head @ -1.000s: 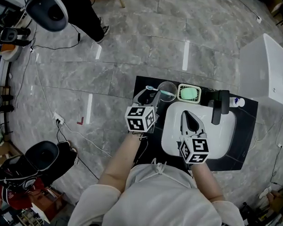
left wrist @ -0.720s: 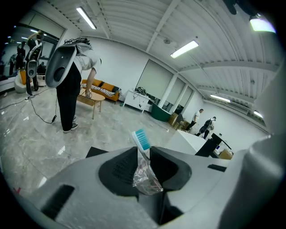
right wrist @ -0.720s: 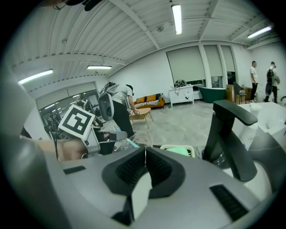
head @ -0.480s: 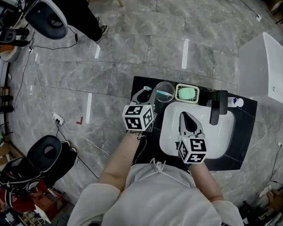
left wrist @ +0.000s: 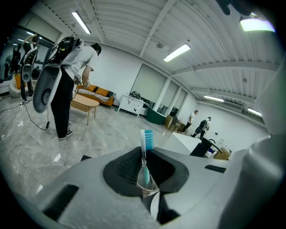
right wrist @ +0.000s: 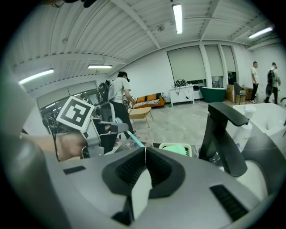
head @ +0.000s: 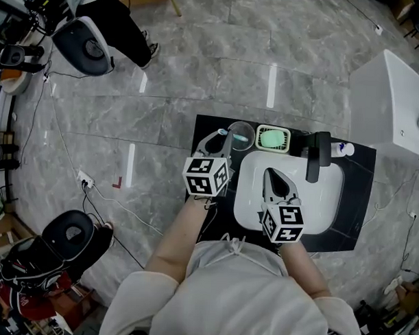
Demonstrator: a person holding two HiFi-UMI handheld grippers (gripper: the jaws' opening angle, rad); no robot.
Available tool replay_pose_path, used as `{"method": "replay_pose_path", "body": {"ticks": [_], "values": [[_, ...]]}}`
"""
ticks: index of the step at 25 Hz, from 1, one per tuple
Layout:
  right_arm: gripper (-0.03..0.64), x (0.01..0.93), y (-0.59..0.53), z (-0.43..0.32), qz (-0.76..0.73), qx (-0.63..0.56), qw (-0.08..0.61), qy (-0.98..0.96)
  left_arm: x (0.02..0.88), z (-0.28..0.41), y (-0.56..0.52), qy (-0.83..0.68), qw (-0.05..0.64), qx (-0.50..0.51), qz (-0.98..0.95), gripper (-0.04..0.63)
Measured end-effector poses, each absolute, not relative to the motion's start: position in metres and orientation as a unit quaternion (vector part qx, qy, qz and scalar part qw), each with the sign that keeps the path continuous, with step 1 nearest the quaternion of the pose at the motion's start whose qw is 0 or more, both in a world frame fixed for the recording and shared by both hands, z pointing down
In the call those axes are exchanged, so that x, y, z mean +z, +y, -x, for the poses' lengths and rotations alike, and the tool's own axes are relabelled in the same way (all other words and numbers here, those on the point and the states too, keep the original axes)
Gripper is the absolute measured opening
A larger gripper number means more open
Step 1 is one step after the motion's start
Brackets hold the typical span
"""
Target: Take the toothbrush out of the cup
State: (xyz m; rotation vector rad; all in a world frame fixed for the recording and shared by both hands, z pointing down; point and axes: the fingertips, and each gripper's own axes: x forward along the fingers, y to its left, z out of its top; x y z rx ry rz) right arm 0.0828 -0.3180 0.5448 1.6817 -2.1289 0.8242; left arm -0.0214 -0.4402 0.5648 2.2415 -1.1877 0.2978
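A clear cup (head: 241, 134) stands on the black counter (head: 356, 196), left of the basin. A toothbrush (left wrist: 144, 166) with teal bristles rises upright from the cup (left wrist: 148, 187). My left gripper (left wrist: 144, 151) is at the cup's left rim (head: 221, 138), and its jaws are closing with the toothbrush handle pinched between their tips. From the right gripper view the teal handle (right wrist: 133, 140) slants out of the left gripper (right wrist: 103, 130). My right gripper (head: 271, 176) hovers over the white basin (head: 321, 201), shut with nothing in it (right wrist: 145, 150).
A green soap dish (head: 272, 138) sits just right of the cup. A black faucet (head: 314, 157) stands behind the basin, with a small bottle (head: 342, 149) beside it. A person (left wrist: 71, 85) stands on the marble floor, and cables run along it at the left.
The left gripper's jaws have drawn together around the toothbrush at the cup. The right gripper stays over the basin.
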Motion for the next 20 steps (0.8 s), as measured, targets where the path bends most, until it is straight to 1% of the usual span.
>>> {"method": "replay_pose_path", "body": {"ticks": [8,15,20], "values": [[0.028,0.529,-0.31,-0.075,-0.58,0.274,0.144,-0.754,0.518,0.025,-0.431,-0.45,0.251,0.083,-0.853,0.041],[0.028,0.518,-0.295,-0.067,-0.569,0.268,0.134,-0.766,0.463,0.027,-0.396,-0.442,0.212,0.046,-0.87,0.041],[0.028,0.51,-0.28,-0.064,-0.566,0.255,0.131,-0.773,0.447,0.028,-0.363,-0.434,0.193,0.043,-0.879,0.041]]}}
